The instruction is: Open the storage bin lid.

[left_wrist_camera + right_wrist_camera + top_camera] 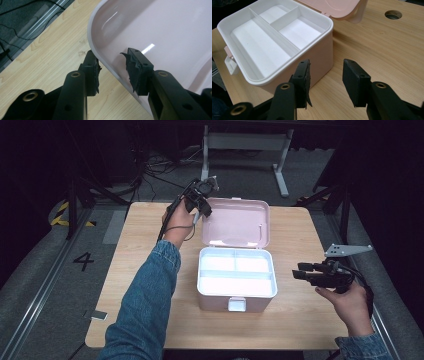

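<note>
Pink storage box (pixel 236 282) sits pretty much in the middle of the wooden worktop (pixel 140 265), lid (pixel 235 222) flipped open and leaning back behind the box. Inside is a white tray (pixel 265 42) split into one long compartment at the front and two smaller ones toward the lid, all bare. A white latch (pixel 236 304) hangs on the front wall of the box.

Left tool (pixel 200 202) is up at the lid's left edge. In the left gripper view its jaws are spread with the lid rim (pixel 106 63) running between them, one pad outside and one inside; the outer pad looks right against the rim, the inner one sits apart from the surface, so it isn't pinching.

Right tool (pixel 305 274) hovers to the right of the box, jaws spread with nothing between them, pointing at the box's near corner in the right gripper view. Bare wood lies between it and the box.

Beyond the lid, a round hole (pixel 393 14) is cut in the worktop. Behind the worktop there's a white frame (pixel 245 142) and cables (pixel 160 162) on the floor.
</note>
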`<state>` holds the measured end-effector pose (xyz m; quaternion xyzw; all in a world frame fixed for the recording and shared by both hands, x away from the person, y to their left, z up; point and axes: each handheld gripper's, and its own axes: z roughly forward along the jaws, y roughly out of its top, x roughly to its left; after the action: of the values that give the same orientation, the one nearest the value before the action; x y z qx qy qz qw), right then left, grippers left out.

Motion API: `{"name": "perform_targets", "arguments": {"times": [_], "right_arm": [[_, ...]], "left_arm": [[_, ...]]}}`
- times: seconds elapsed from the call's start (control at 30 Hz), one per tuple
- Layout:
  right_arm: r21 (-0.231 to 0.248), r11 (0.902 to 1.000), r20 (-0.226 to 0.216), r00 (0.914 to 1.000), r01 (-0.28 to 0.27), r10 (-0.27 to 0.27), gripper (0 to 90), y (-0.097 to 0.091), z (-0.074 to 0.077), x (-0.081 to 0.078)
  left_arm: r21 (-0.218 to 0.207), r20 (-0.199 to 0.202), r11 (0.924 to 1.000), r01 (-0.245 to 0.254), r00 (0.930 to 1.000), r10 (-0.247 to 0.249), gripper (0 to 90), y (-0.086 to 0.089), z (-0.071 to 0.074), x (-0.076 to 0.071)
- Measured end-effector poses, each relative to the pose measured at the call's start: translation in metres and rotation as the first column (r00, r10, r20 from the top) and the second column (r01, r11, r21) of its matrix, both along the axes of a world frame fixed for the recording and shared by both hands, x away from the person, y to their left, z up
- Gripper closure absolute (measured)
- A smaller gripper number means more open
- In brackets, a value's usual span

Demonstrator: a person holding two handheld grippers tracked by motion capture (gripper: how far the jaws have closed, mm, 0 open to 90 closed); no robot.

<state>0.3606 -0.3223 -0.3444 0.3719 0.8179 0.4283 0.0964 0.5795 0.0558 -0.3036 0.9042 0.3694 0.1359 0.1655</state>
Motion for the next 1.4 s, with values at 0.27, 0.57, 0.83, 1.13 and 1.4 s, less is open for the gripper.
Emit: {"name": "perform_targets", "arguments": {"times": [0.27,0.57,0.83,1.13,1.4], "right_arm": [[0.001,1.0000,-0.001,1.0000,0.000,0.000,57.5,-0.001,0.001,-0.001],[0.001,1.0000,-0.004,1.0000,-0.002,0.002,57.5,-0.001,0.000,-0.001],[0.003,1.0000,-0.011,0.9999,0.006,-0.006,57.3,-0.003,-0.001,0.000],[-0.001,1.0000,-0.015,0.9999,0.007,-0.007,57.3,-0.002,-0.003,0.001],[-0.001,0.9999,-0.023,0.9997,0.011,-0.011,56.5,-0.001,-0.006,0.005]], "left_arm": [[-0.017,-0.053,0.9998,0.005,0.9986,-0.006,64.1,0.007,-0.012,0.006],[-0.032,-0.079,0.9989,0.034,0.9962,-0.037,63.4,0.004,-0.018,0.006],[-0.044,-0.071,0.9979,0.048,0.9962,-0.051,61.1,0.009,-0.012,-0.003],[-0.091,-0.042,0.9928,0.078,0.9958,-0.082,57.4,0.018,0.006,-0.022],[-0.109,-0.008,0.9858,0.128,0.9916,-0.129,55.1,0.037,0.020,-0.062]]}}
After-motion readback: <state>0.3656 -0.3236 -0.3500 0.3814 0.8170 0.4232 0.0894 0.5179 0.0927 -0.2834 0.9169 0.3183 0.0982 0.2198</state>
